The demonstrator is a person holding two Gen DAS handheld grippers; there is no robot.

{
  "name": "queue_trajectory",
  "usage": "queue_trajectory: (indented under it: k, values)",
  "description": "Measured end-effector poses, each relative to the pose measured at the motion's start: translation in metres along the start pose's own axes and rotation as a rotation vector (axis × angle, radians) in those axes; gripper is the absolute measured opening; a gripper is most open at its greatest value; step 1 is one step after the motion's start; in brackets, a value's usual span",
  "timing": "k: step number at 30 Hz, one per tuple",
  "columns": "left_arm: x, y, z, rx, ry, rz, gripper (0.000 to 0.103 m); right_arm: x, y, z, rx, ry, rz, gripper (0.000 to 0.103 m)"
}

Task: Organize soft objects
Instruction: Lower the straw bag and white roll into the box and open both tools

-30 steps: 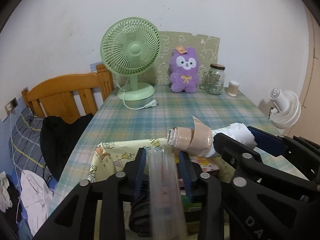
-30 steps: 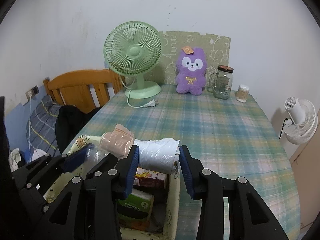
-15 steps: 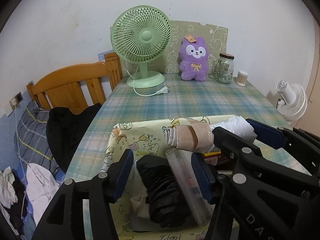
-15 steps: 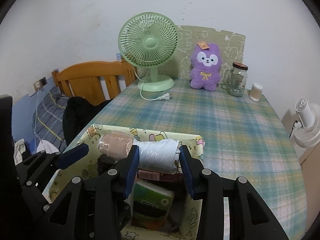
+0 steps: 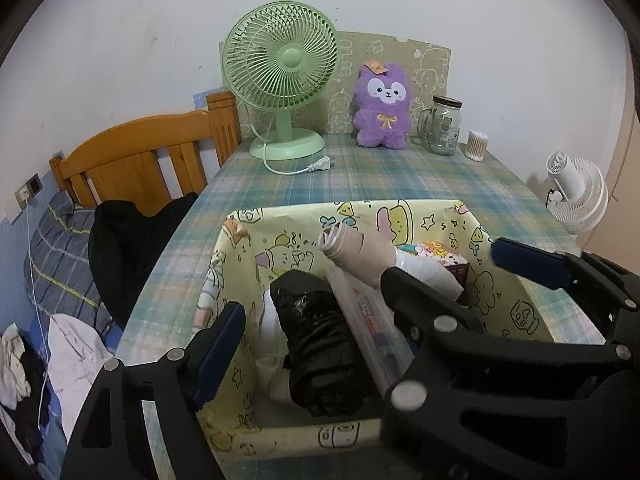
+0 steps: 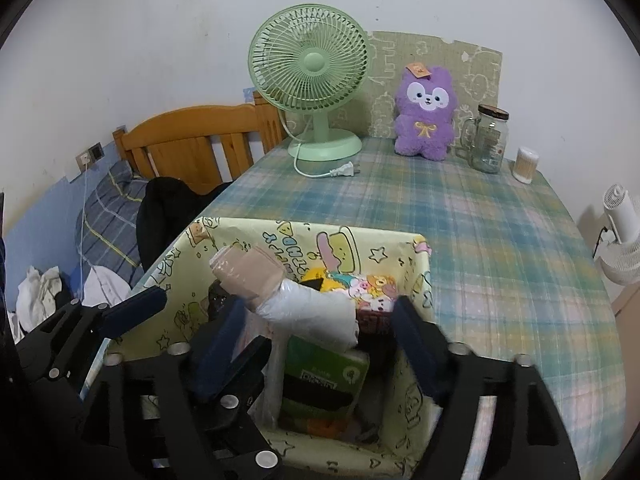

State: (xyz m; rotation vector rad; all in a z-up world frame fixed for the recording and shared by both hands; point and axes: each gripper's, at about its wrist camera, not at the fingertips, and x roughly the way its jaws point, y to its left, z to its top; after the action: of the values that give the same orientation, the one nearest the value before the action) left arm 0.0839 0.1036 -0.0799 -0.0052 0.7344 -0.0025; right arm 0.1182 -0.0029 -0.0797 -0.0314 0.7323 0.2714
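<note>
Left fingers [image 5: 316,354]: spread wide, holding nothing, over the box's near end
Right fingers [image 6: 316,338]: apart, either side of the white roll [image 6: 312,312], not pinching it
Roll: lying slanted atop the things in the box [image 6: 416,276]; tan bundle [image 6: 250,274] at its far end
Box: yellow cartoon print, on the checked table [image 6: 500,220]
Far end: green fan [image 6: 310,80]; purple plush [image 6: 426,114]

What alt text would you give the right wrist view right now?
The open right gripper hangs over a yellow cartoon-print storage bin, where a white and tan rolled bundle lies on top of a green packet. Beyond, on the plaid tablecloth, stand a green fan and a purple plush.
</note>
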Motion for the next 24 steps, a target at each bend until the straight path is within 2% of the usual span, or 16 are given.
queue_trajectory:
  k: [7, 12, 17, 24]
  values:
    - [-0.012, -0.006, 0.000, -0.008, -0.023, -0.003, 0.085, -0.016, -0.003, -0.003, 0.001, -0.029, -0.025, 0.092]
    - [-0.021, -0.012, 0.005, -0.021, -0.047, 0.009, 0.095, -0.030, -0.008, 0.000, 0.003, -0.058, -0.047, 0.095]
    - [-0.030, -0.021, 0.011, -0.024, -0.075, 0.022, 0.096, -0.048, -0.016, 0.003, -0.004, -0.094, -0.093, 0.100]
    - [-0.050, -0.038, 0.019, -0.007, -0.124, 0.028, 0.101, -0.073, -0.035, 0.008, 0.028, -0.139, -0.099, 0.103]
